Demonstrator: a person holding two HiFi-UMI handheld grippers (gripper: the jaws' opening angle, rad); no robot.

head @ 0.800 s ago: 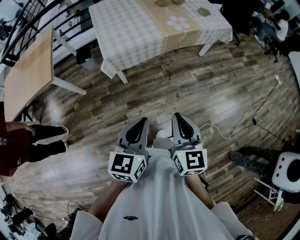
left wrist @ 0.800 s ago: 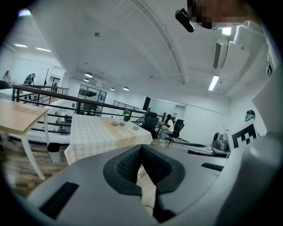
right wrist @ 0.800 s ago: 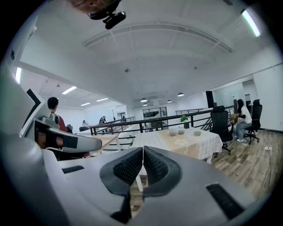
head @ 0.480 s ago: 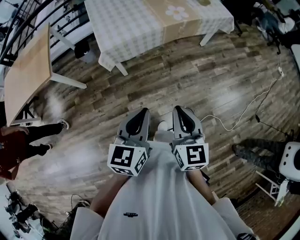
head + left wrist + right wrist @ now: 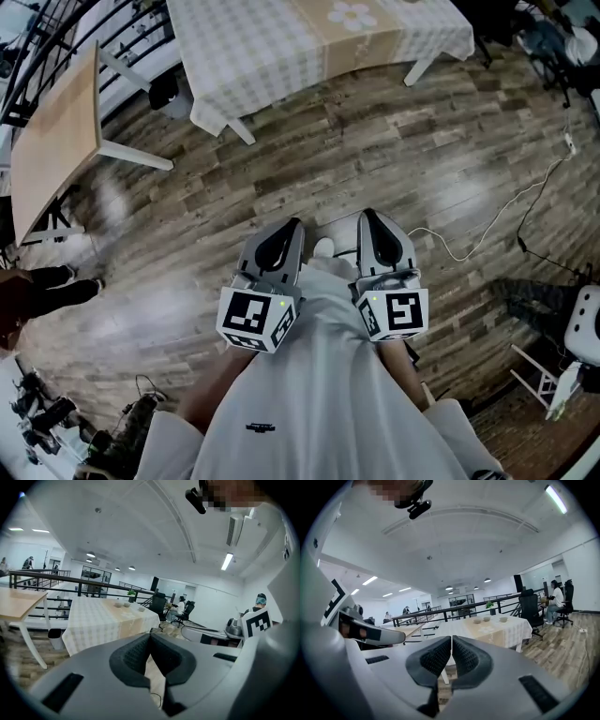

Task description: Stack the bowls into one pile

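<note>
Both jaws of the left hand-held gripper (image 5: 150,641) are pressed together at the tips, and nothing is gripped between them. The right hand-held gripper (image 5: 451,644) is likewise closed, pad against pad, and is empty. In the head view the two are held side by side, just apart, close against the person's white shirt (image 5: 319,394). They are pointed toward the worktop (image 5: 253,56) and kept well short of it, over the wood-plank floor (image 5: 375,141).

The worktop is covered with a pale checked cloth, and a beige runner (image 5: 485,630) is laid across it. Three small bowls (image 5: 476,620) (image 5: 486,618) (image 5: 503,619) are set in a row on the runner near the worktop's far edge. Each one is apart from the next, and none is stacked. A small potted plant (image 5: 489,605) is seen just behind them.

To the left of the worktop a bare wooden table (image 5: 56,141) is placed at an angle. A dark railing (image 5: 440,613) runs behind the worktop. To its right, a black office chair (image 5: 532,604) and a seated person (image 5: 557,599) are seen. A thin pale cable (image 5: 497,225) lies looped on the floor, right of the hand-held grippers and well short of the worktop.
</note>
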